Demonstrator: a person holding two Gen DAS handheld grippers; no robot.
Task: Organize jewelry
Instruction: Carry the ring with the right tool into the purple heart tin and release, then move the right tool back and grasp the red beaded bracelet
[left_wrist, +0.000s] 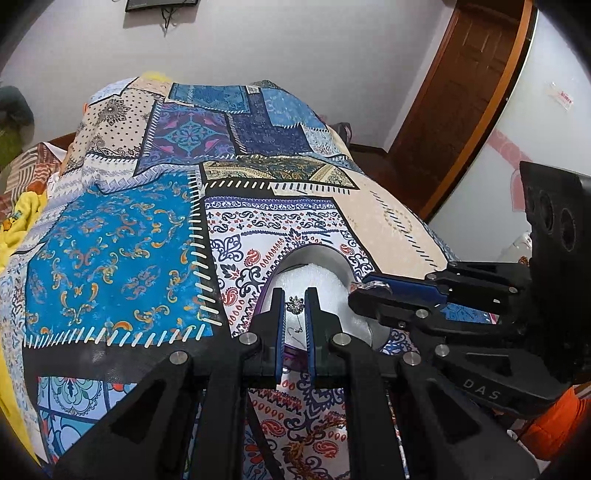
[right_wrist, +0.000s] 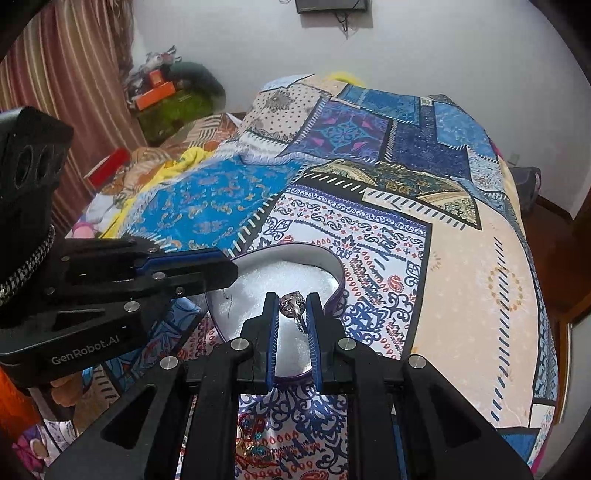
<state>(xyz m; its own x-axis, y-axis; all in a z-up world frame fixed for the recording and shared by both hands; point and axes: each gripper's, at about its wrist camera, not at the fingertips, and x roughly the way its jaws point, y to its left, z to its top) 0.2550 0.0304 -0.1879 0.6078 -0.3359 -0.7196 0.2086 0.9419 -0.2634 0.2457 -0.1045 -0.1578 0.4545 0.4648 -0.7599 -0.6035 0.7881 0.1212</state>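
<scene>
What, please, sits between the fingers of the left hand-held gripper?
A small silver earring with a thin hook, pinched over the white-lined box, seen in the left wrist view.

Hidden and cut-off parts around the heart-shaped box

The left claw covers the near rim of the heart-shaped box, and the right claw does likewise in its own view; the small silver piece and the ring-like piece are too small to identify; the wall-mounted device is cut off at the top edge.
</scene>
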